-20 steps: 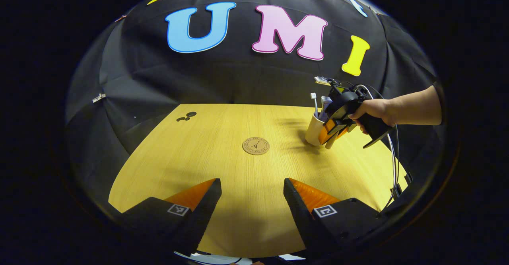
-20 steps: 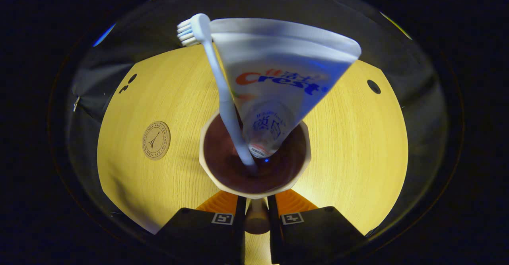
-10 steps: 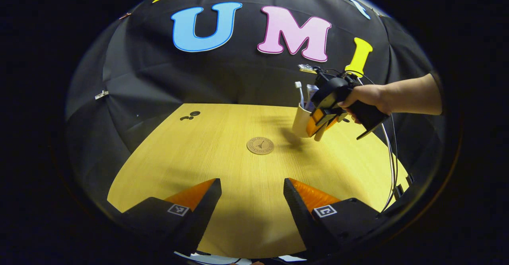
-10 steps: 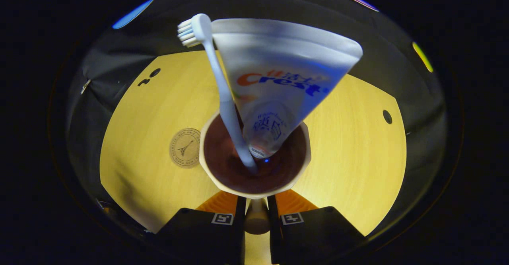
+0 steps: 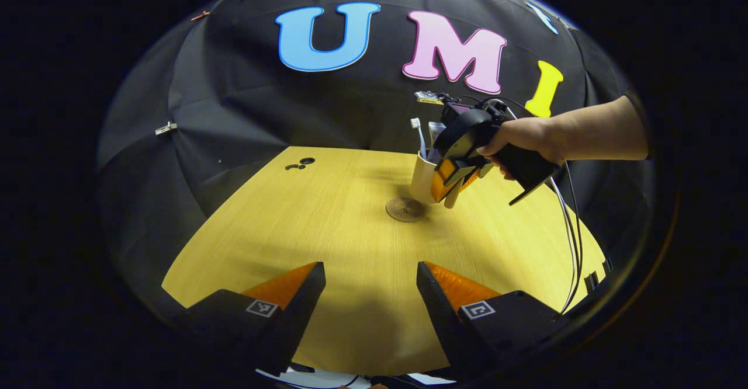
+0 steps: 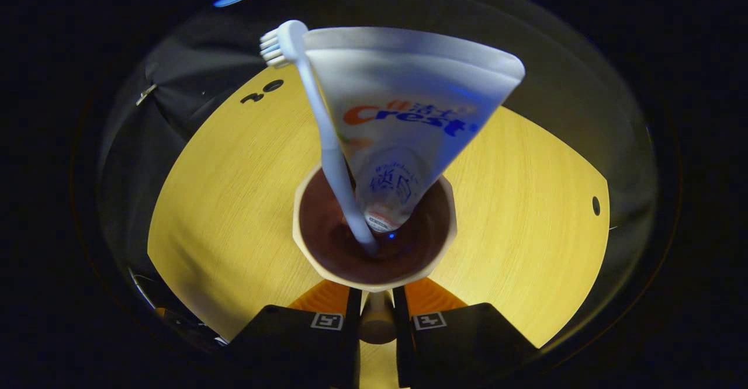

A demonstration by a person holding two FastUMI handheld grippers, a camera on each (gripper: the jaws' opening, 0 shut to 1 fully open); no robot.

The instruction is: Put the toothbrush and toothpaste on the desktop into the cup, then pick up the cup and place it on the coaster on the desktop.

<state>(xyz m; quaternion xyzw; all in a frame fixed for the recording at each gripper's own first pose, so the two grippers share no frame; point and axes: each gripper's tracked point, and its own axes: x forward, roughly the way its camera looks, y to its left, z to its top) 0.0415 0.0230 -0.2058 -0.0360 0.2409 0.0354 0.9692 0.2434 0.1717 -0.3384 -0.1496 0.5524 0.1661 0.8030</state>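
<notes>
In the left gripper view a cream cup [image 5: 422, 180] with a handle hangs just above the round brown coaster [image 5: 404, 209], held by the right gripper [image 5: 453, 180] in a person's hand [image 5: 523, 143]. A white toothbrush [image 5: 417, 135] and a toothpaste tube [image 5: 435, 138] stand in it. In the right gripper view my right gripper [image 6: 377, 319] is shut on the cup's handle [image 6: 377, 318]; the cup [image 6: 310, 260], toothbrush [image 6: 327, 143] and toothpaste tube [image 6: 409, 120] rise before the camera. My left gripper [image 5: 371, 292] stands open above the table's near edge, holding nothing.
The yellow wooden table [image 5: 327, 243] has small dark holes at its far left [image 5: 301, 163] and one near the right edge [image 6: 595, 205]. Cables [image 5: 570, 225] trail down from the right gripper. A black cloth wall rises behind the table.
The right gripper has lifted the cup off the table and carried it left, from the right side to just above the coaster. My left gripper has stayed open in place.
</notes>
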